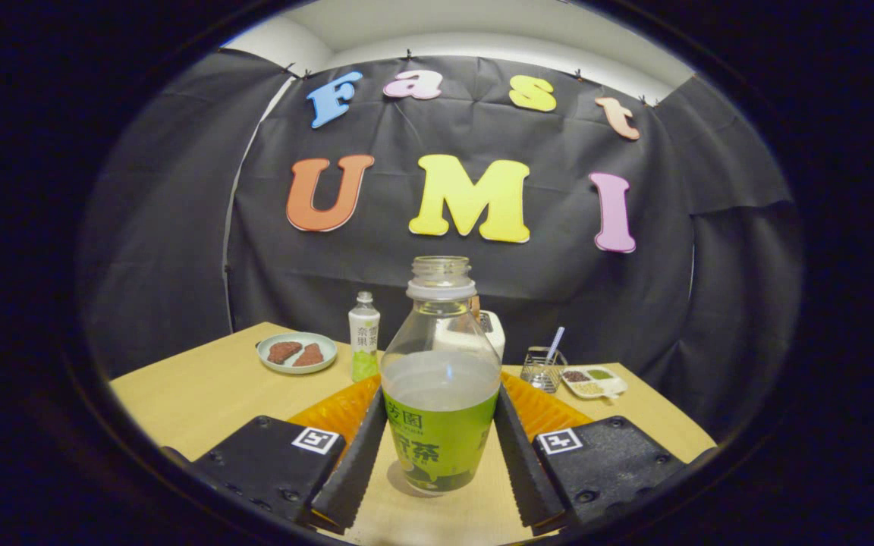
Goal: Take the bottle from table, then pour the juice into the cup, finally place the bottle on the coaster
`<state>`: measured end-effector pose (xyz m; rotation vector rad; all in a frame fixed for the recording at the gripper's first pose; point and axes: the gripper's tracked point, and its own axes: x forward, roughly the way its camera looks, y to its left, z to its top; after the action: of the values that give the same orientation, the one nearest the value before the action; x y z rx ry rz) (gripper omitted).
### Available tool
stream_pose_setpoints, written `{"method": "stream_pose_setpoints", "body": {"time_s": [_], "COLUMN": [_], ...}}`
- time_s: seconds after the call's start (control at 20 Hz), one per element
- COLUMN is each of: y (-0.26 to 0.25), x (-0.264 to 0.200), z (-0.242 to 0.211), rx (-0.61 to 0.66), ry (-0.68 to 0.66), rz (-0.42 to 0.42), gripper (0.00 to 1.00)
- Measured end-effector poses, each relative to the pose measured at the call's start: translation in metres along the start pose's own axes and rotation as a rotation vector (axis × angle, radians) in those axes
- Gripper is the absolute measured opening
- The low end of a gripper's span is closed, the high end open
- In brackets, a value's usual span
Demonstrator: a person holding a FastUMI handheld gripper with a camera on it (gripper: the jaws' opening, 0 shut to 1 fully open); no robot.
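Green-label bottle (441,394) btwn gripper (439,447) fingers, both touching.

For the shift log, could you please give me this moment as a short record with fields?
bottle: open-necked, green label, bottle stands upright on the table, partly full
gripper: gripper fingers flank the bottle on both sides; firm contact not certain
beyond bottle: small bottle, plate with two brown pieces, wire holder, sectioned dish
task stage: bottle not yet lifted
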<state>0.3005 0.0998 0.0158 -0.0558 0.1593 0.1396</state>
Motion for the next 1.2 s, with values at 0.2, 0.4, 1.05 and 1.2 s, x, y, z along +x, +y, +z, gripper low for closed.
{"method": "stream_pose_setpoints", "body": {"time_s": [0.2, 0.4, 1.05, 1.2], "y": [-0.002, -0.004, 0.005, 0.007], "x": [0.027, 0.051, 0.071, 0.069], "z": [-0.018, -0.045, -0.081, -0.083], "rx": [0.066, 0.096, 0.067, 0.067], "ry": [-0.003, 0.052, 0.104, 0.121], "rz": [-0.022, -0.035, 0.004, 0.022], "gripper": [0.8, 0.8, 0.83, 0.84]}}
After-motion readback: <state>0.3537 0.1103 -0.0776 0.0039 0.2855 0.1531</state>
